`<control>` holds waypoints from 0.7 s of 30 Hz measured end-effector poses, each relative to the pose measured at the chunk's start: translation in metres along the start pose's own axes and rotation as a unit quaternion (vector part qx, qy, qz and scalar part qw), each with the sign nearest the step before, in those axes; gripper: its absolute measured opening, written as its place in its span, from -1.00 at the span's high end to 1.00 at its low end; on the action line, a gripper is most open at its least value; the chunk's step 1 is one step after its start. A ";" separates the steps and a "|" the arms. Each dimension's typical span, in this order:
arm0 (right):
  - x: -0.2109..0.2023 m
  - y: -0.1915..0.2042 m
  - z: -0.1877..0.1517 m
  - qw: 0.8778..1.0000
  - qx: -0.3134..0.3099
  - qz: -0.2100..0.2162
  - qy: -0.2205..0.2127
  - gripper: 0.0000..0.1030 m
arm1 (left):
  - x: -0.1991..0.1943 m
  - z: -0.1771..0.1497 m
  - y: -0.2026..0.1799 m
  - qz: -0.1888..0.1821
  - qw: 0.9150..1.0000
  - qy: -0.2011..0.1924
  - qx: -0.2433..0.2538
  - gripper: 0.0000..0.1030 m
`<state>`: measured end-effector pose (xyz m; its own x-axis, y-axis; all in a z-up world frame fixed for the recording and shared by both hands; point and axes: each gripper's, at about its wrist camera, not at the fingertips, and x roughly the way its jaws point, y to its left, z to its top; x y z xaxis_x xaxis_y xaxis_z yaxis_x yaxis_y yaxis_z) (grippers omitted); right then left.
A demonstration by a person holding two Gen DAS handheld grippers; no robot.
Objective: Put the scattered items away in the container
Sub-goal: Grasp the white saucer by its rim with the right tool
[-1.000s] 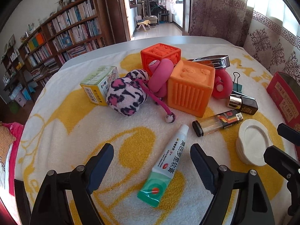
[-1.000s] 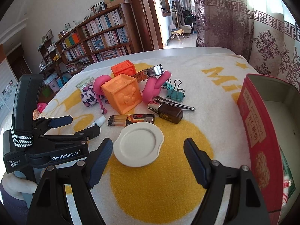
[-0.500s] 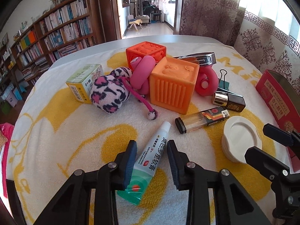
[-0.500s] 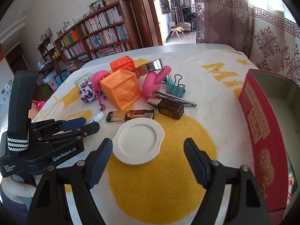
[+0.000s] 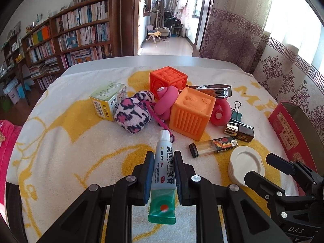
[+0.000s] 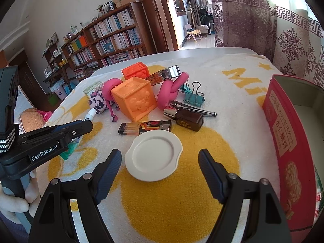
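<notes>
Left gripper (image 5: 163, 177) clenched on white-and-green ointment tube (image 5: 165, 169), jaws just closed onto it; tube's white cap end juts past fingertips, toward near edge of white-and-yellow towel (image 5: 81, 141). Right gripper (image 6: 160, 174) released, jaws wide, hovering over small white ceramic dish (image 6: 154, 155) near towel's right edge. Red rectangular tin (image 6: 283, 141), open-topped, stands at towel's right edge, just beside dish.

Lighter (image 6: 144, 128) just behind saucer (image 6: 154, 156) (blocks (image 6: 134, 99) farther back), tin (image 6: 287, 141) at right.
</notes>
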<state>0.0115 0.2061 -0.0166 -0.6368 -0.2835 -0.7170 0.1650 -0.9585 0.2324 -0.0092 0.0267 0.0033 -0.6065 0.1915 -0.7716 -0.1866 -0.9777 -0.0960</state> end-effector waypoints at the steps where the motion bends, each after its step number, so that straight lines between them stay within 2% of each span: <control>1: 0.002 0.001 0.000 1.000 0.000 0.000 0.003 -0.58 | -0.001 0.000 -0.001 -0.001 1.000 -0.001 0.001 0.60; 10: 0.016 0.002 0.003 0.999 0.003 -0.014 0.038 -0.58 | 0.000 -0.001 0.001 -0.002 1.000 0.005 -0.006 0.60; 16: 0.023 0.013 0.010 0.999 -0.018 -0.031 0.036 -0.58 | 0.001 -0.001 0.004 -0.005 1.000 0.008 -0.012 0.60; 19: 0.032 0.014 0.008 0.998 -0.021 -0.030 0.052 -0.57 | 0.000 -0.001 0.004 -0.006 1.000 0.007 -0.013 0.60; 20: 0.031 0.014 0.009 0.998 -0.022 -0.027 0.047 -0.56 | 0.001 -0.001 0.004 -0.006 1.000 0.008 -0.013 0.60; 21: 0.029 0.014 0.009 0.999 -0.023 -0.024 0.043 -0.44 | 0.001 -0.001 0.004 -0.007 1.000 0.009 -0.013 0.60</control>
<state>-0.0112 0.1849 -0.0285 -0.5785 -0.2370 -0.7805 0.1715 -0.9708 0.1676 -0.0095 0.0233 0.0015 -0.5896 0.2037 -0.7816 -0.1747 -0.9769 -0.1228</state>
